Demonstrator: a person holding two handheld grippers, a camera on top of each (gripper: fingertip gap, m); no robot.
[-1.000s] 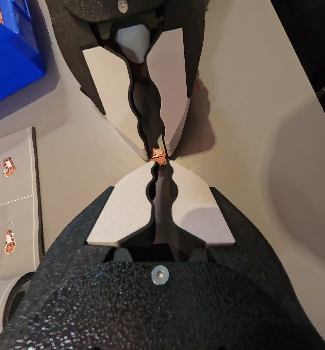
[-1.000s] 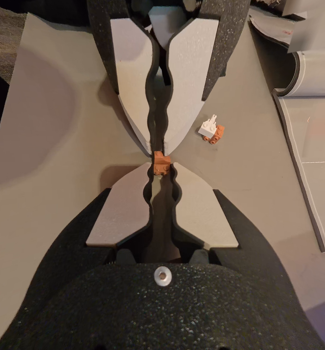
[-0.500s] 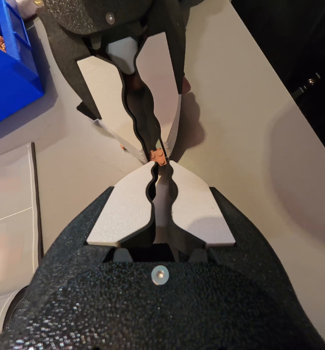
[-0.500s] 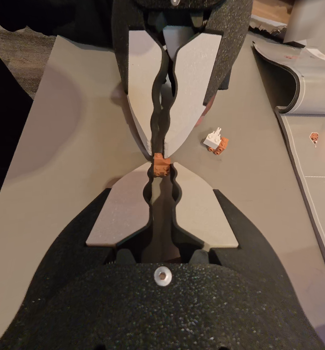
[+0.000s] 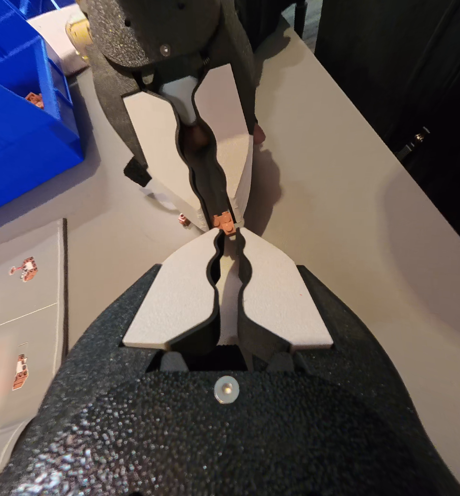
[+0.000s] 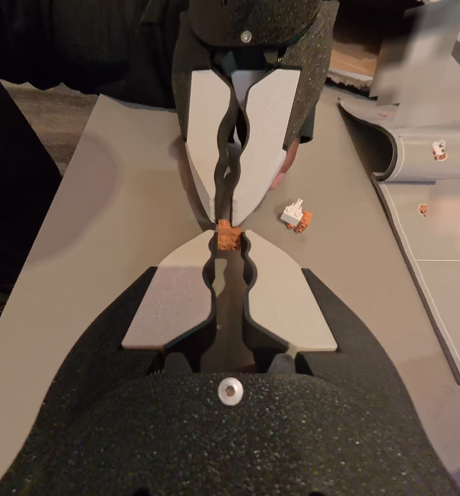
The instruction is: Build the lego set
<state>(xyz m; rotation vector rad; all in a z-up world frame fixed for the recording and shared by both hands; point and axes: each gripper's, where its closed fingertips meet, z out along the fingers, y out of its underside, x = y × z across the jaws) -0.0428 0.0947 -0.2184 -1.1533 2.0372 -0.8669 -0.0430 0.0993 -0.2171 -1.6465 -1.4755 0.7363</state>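
Both grippers [image 5: 228,233] [image 6: 229,236] lifted; brick [image 6: 229,237] label-free

Blue bin [image 5: 22,128]: cut off at left edge, contents partly hidden. Small brown piece [image 5: 182,219]: half hidden behind far gripper's finger. Booklet [image 6: 438,241]: cropped right, upper corner blurred.

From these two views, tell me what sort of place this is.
Probably an indoor toy-brick building station: a pale flat tabletop, a blue plastic compartment bin holding brown bricks, an open printed instruction booklet, and a small white-and-brown brick assembly.
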